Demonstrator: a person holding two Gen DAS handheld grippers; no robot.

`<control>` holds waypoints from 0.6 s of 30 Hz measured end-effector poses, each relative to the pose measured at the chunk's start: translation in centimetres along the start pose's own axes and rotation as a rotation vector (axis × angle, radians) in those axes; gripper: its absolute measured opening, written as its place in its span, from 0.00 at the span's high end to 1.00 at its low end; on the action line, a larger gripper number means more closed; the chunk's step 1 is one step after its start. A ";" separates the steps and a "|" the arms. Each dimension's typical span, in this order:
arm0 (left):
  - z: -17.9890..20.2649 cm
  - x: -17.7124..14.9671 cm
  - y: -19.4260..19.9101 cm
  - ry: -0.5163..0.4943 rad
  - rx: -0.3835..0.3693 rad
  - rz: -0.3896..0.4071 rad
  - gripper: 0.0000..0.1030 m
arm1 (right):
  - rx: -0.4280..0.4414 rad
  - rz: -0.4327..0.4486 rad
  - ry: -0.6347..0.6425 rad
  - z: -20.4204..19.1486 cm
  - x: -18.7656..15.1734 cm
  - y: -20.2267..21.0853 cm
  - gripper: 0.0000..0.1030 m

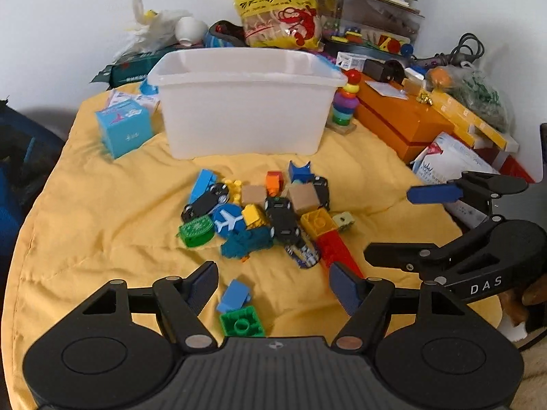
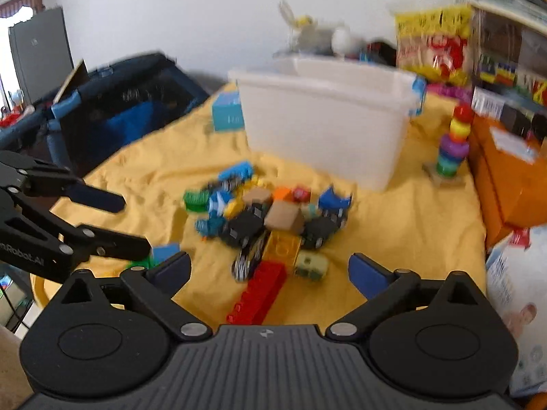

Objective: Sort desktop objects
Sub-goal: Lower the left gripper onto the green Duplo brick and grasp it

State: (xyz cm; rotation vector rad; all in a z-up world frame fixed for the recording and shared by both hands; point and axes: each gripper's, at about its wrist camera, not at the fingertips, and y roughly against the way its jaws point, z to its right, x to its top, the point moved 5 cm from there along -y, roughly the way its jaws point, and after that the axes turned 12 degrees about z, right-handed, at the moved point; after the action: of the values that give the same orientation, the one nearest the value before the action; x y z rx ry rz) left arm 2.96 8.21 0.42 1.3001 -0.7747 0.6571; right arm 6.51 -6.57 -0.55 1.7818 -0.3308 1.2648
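Note:
A pile of toys [image 1: 259,212] [image 2: 266,218] lies on the yellow cloth [image 1: 102,222]: black cars, tan cubes, yellow, blue and green bricks, and a disc with a plane on it. Behind the pile stands an empty white bin [image 1: 246,102] [image 2: 324,119]. My left gripper [image 1: 275,285] [image 2: 130,223] is open just above a light blue brick [image 1: 234,295] and a green brick [image 1: 242,323], which sit apart from the pile. My right gripper [image 2: 270,271] [image 1: 389,223] is open too, hovering over the near end of a long red brick [image 2: 259,294]. Neither holds anything.
A blue box [image 1: 123,126] stands left of the bin and a ring stacker [image 1: 345,102] right of it. An orange box [image 1: 403,116], a white package [image 1: 451,164] and clutter line the right side. A snack bag [image 1: 280,17] stands behind. A dark playpen [image 2: 119,102] borders the left.

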 end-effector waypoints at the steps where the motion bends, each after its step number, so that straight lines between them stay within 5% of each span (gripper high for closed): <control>1: 0.1 -0.4 0.0 -0.007 0.017 -0.011 0.27 | -0.005 -0.017 0.002 -0.1 -0.3 0.0 0.08; 9: -0.1 -3.9 1.1 -0.060 0.076 -0.084 0.28 | 0.106 -0.183 -0.058 -0.8 -3.4 -0.8 0.48; 18: -0.6 -4.3 0.6 -0.092 0.099 -0.070 0.36 | 0.098 -0.131 0.059 -3.0 -2.4 -0.8 0.49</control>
State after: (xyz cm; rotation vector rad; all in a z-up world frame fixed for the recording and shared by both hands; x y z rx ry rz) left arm 0.02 8.87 -2.81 1.4493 -0.7757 0.5889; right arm 4.13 -4.40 -2.82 1.8133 -0.1186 1.2551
